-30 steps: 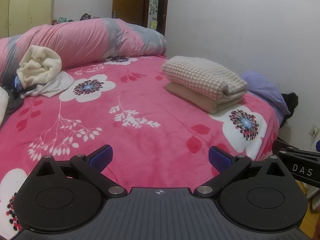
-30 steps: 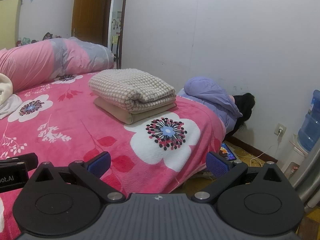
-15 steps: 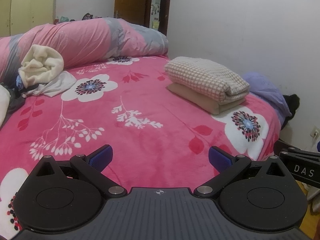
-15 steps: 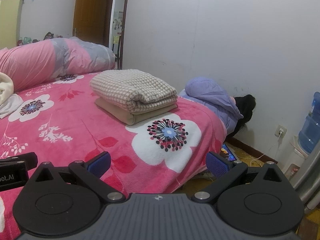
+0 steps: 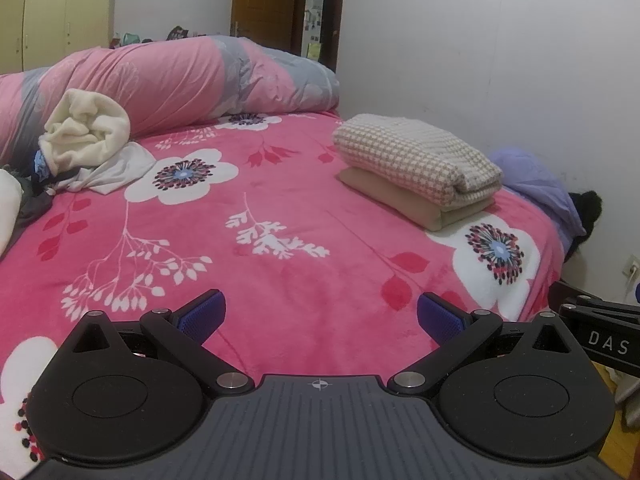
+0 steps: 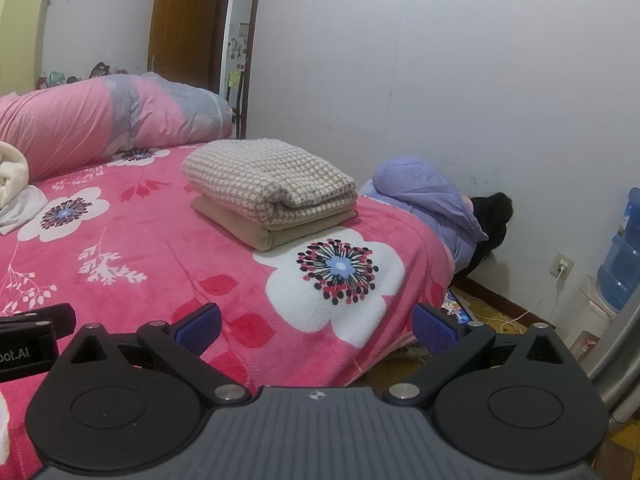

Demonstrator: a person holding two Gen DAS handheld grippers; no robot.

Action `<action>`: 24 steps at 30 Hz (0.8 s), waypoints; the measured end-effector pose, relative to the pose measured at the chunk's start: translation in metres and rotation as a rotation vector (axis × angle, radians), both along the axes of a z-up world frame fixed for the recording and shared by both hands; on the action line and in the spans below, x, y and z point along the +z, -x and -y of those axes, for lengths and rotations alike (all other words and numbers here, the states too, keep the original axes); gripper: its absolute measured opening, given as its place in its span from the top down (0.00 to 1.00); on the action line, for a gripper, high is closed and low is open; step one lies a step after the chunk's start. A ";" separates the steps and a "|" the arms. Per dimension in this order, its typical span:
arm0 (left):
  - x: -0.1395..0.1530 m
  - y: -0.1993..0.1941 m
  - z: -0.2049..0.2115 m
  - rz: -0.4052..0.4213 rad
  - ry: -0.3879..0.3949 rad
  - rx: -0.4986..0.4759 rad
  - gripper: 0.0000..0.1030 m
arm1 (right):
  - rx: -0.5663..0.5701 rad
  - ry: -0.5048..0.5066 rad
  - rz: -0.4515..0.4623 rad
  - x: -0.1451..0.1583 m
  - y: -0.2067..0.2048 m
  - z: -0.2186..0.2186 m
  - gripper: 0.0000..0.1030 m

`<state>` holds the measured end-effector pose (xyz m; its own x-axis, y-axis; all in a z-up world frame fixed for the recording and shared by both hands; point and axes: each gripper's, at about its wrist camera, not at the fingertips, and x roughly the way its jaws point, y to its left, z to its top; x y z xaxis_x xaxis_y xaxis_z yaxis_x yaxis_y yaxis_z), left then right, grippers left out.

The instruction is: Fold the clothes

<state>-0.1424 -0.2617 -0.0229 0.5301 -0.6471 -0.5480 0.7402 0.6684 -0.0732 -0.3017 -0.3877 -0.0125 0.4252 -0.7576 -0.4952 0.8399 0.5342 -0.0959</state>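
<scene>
A folded checked beige-and-white garment (image 5: 416, 160) lies on a folded tan garment (image 5: 424, 210) at the right side of the pink flowered bed (image 5: 280, 208); the stack also shows in the right wrist view (image 6: 268, 184). A heap of unfolded clothes with a cream fleece (image 5: 86, 132) on top lies at the far left. My left gripper (image 5: 320, 314) is open and empty above the near part of the bed. My right gripper (image 6: 316, 322) is open and empty over the bed's near right corner.
A rolled pink and grey quilt (image 5: 180, 80) lies along the head of the bed. A lilac jacket (image 6: 428, 196) hangs off the right edge by the wall. A water bottle (image 6: 622, 256) stands on the floor at the right. The bed (image 6: 140, 248) drops off at its right edge.
Both views have shifted slightly; the folded stack sits a touch further right and lower. Both grippers stay open and empty.
</scene>
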 end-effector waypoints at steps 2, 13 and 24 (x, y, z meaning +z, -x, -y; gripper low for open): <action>0.000 0.000 0.000 0.001 0.000 0.000 0.00 | -0.001 0.000 -0.001 0.000 0.000 0.000 0.00; -0.001 0.000 0.000 0.001 0.000 -0.002 0.00 | 0.000 0.002 -0.001 0.000 0.000 0.000 0.00; -0.002 0.000 0.000 -0.002 -0.004 0.000 0.00 | 0.000 0.000 -0.003 -0.001 0.000 -0.001 0.00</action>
<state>-0.1422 -0.2615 -0.0249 0.5290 -0.6452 -0.5513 0.7403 0.6684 -0.0720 -0.3012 -0.3866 -0.0133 0.4236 -0.7574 -0.4968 0.8396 0.5342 -0.0985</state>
